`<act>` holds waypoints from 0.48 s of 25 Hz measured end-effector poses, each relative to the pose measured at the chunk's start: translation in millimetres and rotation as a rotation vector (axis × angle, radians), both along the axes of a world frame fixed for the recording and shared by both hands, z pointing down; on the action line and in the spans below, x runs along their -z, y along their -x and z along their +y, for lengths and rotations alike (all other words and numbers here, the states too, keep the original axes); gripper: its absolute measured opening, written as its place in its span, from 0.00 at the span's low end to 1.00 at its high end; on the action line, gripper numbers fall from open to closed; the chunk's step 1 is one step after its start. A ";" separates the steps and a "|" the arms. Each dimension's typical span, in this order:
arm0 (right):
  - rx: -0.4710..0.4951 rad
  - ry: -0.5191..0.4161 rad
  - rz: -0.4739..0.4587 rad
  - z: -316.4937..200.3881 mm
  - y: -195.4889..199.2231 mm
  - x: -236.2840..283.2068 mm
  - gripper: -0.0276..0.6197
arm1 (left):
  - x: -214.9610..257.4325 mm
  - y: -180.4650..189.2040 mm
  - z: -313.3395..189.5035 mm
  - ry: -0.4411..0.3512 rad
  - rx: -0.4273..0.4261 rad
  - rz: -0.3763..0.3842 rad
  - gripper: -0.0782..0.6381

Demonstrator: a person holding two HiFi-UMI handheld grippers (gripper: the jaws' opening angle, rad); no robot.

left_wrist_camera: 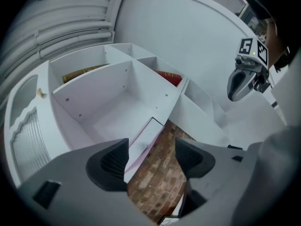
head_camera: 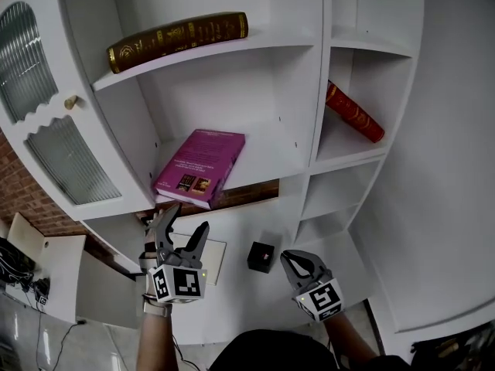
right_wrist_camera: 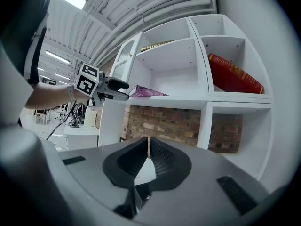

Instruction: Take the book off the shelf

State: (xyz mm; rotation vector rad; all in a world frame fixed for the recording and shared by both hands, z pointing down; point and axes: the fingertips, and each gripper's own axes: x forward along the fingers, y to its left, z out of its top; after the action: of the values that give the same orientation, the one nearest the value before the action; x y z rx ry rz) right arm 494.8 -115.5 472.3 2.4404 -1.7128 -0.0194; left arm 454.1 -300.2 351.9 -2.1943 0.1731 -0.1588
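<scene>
A purple book (head_camera: 199, 165) lies flat on the middle shelf (head_camera: 271, 161), its near end jutting over the shelf's front edge. My left gripper (head_camera: 189, 219) stands open just below and in front of that end, its pads not on the book. In the left gripper view the book's pale page edge (left_wrist_camera: 143, 142) shows ahead between the spread jaws of the left gripper (left_wrist_camera: 150, 157). My right gripper (head_camera: 292, 260) is lower right, shut and empty. In the right gripper view its jaws meet (right_wrist_camera: 148, 149), and the left gripper (right_wrist_camera: 120, 89) sits beside the book (right_wrist_camera: 148, 92).
A brown and gold book (head_camera: 178, 39) lies on the upper shelf and a red book (head_camera: 354, 112) leans in the right compartment. A ribbed-glass cabinet door (head_camera: 46, 130) stands open at left. Below are a small black box (head_camera: 261, 256) and a white sheet (head_camera: 209, 260).
</scene>
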 end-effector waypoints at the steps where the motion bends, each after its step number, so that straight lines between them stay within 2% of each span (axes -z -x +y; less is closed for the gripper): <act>1: -0.001 -0.004 -0.001 -0.1 -2.1 -0.2 0.08 | 0.1 -5.4 -0.7 -0.027 0.002 -0.015 0.54; 5: -0.007 -0.008 -0.004 -0.6 -8.3 -1.2 0.08 | 4.5 -25.2 -3.2 -0.103 -0.001 -0.059 0.59; 12: -0.023 -0.019 -0.003 -1.7 -17.8 -1.0 0.08 | 7.0 -51.4 -13.3 -0.167 0.002 -0.118 0.62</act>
State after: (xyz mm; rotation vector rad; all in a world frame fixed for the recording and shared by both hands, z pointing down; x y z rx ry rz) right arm 512.5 -117.2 473.3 2.4750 -1.6936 -0.0294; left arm 505.5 -313.5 344.9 -2.0125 0.1175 -0.2646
